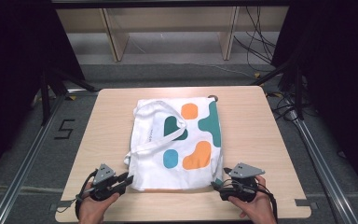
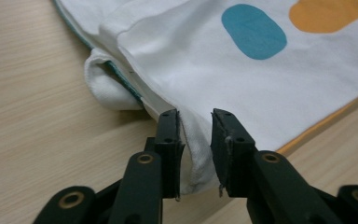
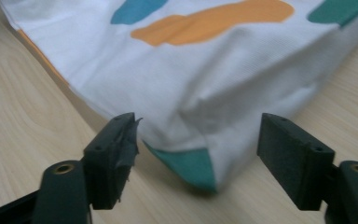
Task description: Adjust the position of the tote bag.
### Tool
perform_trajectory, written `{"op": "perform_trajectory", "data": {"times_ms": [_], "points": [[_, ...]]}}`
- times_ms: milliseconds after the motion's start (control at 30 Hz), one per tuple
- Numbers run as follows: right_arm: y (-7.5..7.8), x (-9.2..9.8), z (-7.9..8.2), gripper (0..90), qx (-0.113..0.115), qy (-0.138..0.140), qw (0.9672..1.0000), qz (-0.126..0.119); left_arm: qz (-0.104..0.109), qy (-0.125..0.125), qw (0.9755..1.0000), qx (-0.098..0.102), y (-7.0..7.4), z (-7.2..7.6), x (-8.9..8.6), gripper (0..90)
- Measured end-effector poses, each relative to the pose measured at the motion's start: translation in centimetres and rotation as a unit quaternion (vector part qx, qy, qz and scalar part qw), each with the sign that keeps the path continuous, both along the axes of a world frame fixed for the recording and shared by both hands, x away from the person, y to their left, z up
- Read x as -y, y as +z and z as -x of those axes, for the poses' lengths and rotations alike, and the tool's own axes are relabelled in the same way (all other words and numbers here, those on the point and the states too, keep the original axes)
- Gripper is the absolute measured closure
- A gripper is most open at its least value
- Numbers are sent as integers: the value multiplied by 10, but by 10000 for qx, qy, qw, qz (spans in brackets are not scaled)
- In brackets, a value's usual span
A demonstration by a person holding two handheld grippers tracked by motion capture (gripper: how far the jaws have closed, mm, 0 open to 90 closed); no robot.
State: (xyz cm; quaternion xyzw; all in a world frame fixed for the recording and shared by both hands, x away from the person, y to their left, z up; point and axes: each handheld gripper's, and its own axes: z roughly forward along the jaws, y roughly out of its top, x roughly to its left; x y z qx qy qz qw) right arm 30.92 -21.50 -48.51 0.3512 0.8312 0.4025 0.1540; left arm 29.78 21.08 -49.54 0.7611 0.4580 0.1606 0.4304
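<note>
A white cotton tote bag printed with orange, teal and blue rounded blobs (image 1: 182, 140) lies flat in the middle of the pale wooden surface (image 1: 251, 116), its long white straps (image 1: 142, 128) draped over the left half. It looks light, limp and easily wrinkled: it should sag and fold wherever it is unsupported, so the sound places to take hold are the two near corners, where seams and doubled cloth give the pads something thick to bite.

The left hand-held gripper (image 2: 195, 140) sits at the near left corner with its jaws narrowed around a ridge of white cloth; both pads appear to touch the fabric, a pinch that is likely light. The right hand-held gripper (image 3: 198, 140) stands wide apart at the near right corner, the teal-lined corner of the bag (image 3: 191, 170) lying between its jaws but untouched. Thin cloth can slip from a shallow pinch, so a deeper bite over the seam seems wise.
</note>
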Motion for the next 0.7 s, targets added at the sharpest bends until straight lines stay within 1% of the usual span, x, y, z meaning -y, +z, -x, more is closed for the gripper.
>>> {"op": "perform_trajectory", "data": {"times_ms": [33,67,100,133,167,200,233,267,300,333,367,400,433,467,500,533,567,600,633,667,700], "points": [[0,-4,0,380,28,31,10000,-10,-7,-90,10000,-8,0,1,2,740],[0,-7,0,421,123,159,9998,33,8,-125,9999,9,-1,2,4,748],[0,-14,-1,452,122,214,9997,44,-121,-189,9997,15,0,2,5,752],[0,-16,-1,491,214,268,9991,234,-165,-203,9996,47,0,2,6,755],[0,-16,-1,491,214,268,9991,234,-165,-203,9996,47,0,2,6,757],[-1,-18,-4,543,127,203,9993,296,-150,-206,9997,50,0,2,6,759],[-3,-18,-6,577,141,178,9994,262,-150,-206,9997,50,0,2,6,760],[-3,-19,-7,636,128,188,9993,294,-175,-197,9997,14,0,3,6,761],[-3,-19,-7,636,128,188,9993,294,-108,-230,9997,54,-1,3,7,761],[-4,-19,-9,742,20,337,9991,272,-245,-347,9991,26,1,4,7,765],[-4,-19,-9,742,20,337,9991,272,-245,-347,9991,26,1,4,7,765],[-6,-19,-10,817,99,420,9980,462,-338,-447,9984,96,2,5,8,766],[-6,-19,-10,817,99,420,9980,462,-338,-447,9984,96,2,5,8,767],[-7,-18,-12,841,79,483,9975,518,-315,-455,9985,29,2,6,10,767],[-8,-17,-15,861,103,514,9974,496,-209,-430,9988,50,1,6,11,767],[-7,-15,-17,869,79,543,9972,505,-193,-458,9988,24,2,7,13,768],[-5,-12,-18,877,23,571,9972,481,-134,-513,9986,78,2,8,16,767],[-3,-9,-20,881,156,549,9967,569,-62,-529,9986,62,1,9,19,768],[-2,-7,-21,883,198,541,9965,613,-85,-543,9985,32,1,11,22,769],[-1,-5,-23,885,225,527,9963,644,-235,-673,9974,73,0,12,29,769],[0,1,-26,885,252,441,9965,669,-310,-724,9968,111,-1,13,34,769]]}}
